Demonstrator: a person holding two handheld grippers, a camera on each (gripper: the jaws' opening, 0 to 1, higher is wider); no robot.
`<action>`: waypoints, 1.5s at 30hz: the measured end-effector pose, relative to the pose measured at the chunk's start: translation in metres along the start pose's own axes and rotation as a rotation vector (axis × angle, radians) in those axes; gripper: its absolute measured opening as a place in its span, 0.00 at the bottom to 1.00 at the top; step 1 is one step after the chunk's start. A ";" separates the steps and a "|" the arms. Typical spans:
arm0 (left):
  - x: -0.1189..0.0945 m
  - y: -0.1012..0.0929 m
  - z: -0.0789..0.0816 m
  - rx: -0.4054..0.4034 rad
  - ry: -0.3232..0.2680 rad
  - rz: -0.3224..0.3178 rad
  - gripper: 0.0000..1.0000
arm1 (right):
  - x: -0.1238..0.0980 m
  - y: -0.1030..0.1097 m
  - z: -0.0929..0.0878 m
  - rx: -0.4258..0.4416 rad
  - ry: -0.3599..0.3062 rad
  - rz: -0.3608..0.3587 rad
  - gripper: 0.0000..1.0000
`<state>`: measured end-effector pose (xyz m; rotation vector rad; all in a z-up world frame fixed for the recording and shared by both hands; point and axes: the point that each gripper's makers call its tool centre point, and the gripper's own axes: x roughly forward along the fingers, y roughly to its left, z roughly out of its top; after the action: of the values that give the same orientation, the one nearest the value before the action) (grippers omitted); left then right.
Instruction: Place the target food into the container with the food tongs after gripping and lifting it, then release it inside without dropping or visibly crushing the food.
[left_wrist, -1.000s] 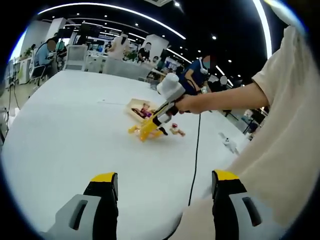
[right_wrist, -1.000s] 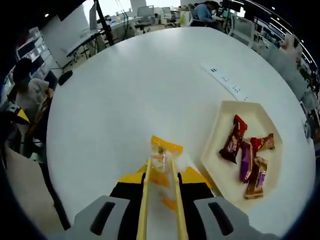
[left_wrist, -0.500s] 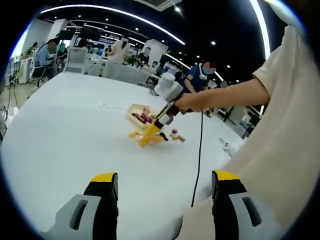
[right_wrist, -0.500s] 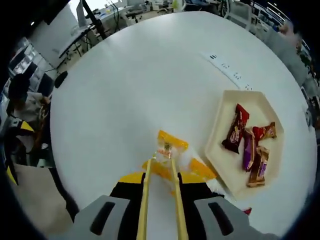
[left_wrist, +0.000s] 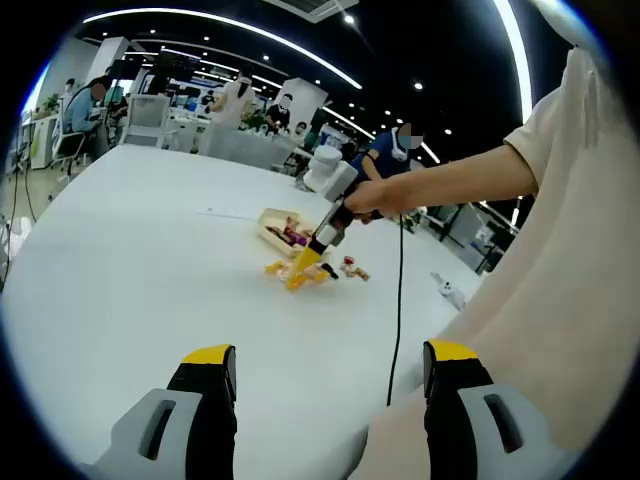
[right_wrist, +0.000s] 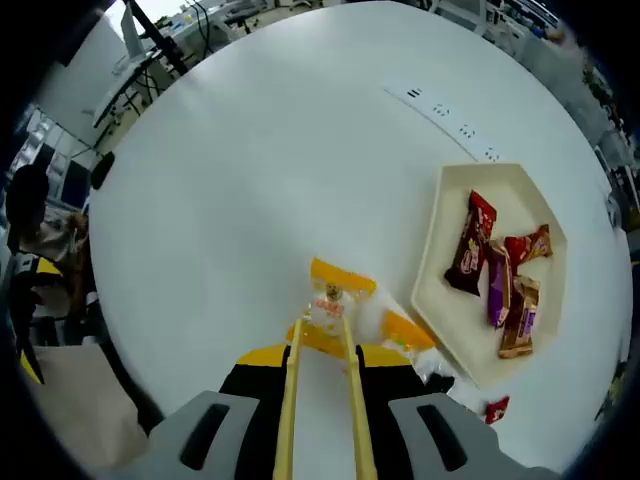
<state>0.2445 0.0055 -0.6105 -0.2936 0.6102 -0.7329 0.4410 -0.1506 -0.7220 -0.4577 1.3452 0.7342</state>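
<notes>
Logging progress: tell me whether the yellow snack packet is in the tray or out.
Out. The yellow snack packet sits pinched at the tips of the tongs, over bare table left of the tray.

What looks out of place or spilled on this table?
One small red wrapped snack lies loose on the white table, outside the hexagonal tray that holds the others. Nothing looks spilled or damaged.

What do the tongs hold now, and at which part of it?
The tongs hold a yellow snack packet, pinched at its near end between their tips.
</notes>
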 end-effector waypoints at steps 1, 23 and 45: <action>-0.003 0.003 -0.001 -0.003 0.005 -0.001 0.76 | 0.001 0.000 0.000 0.012 0.004 0.002 0.25; -0.009 0.022 -0.004 -0.004 0.046 -0.029 0.76 | 0.017 0.000 0.011 0.052 0.001 -0.007 0.26; -0.009 0.016 -0.007 -0.010 0.056 -0.027 0.76 | 0.024 0.005 0.016 0.040 -0.046 0.026 0.26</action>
<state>0.2439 0.0230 -0.6199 -0.2917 0.6644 -0.7661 0.4502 -0.1314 -0.7422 -0.3897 1.3232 0.7339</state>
